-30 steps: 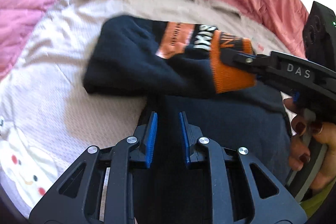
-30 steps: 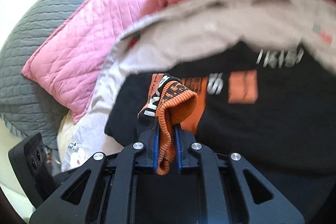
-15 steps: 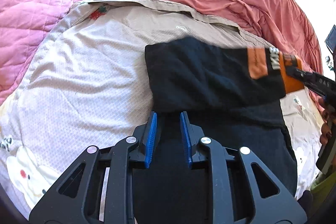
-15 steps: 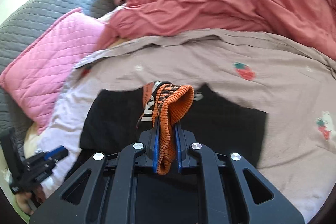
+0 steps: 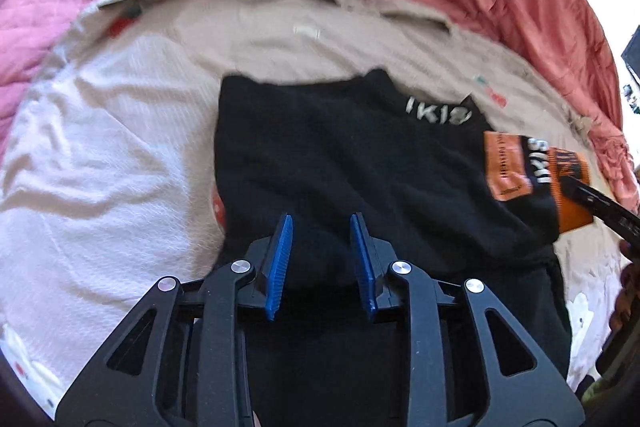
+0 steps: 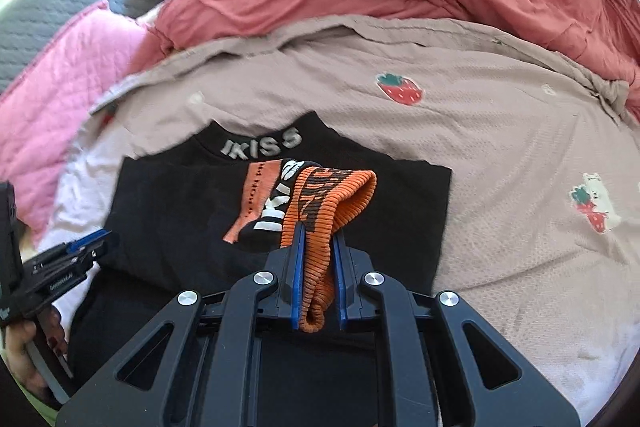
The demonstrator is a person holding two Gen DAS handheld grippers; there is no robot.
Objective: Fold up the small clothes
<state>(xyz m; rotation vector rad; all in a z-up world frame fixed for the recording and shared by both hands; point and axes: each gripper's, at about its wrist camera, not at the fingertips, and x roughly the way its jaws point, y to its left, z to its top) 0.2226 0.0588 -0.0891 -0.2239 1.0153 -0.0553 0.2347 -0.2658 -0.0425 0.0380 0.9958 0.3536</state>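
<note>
The right gripper (image 6: 316, 259) pinches the orange ribbed cuff (image 6: 332, 195) of the small black knit sweater (image 5: 340, 163), drawing its sleeve across the body spread on the beige strawberry-print sheet (image 6: 500, 131), while the left gripper (image 5: 322, 251), its 2 jaws parted, pins the hem.

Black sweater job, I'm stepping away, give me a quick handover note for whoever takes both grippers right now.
Right gripper: shut on the orange cuff of the sleeve, which is drawn across the black sweater.
Left gripper: open, over the sweater's lower part, holding nothing.
Sweater lies on the beige strawberry sheet, collar away from you.
Done: this sleeve is brought over the body.
Left: set the cuff down, release, deal with the other sleeve if needed, then fold the body.
</note>
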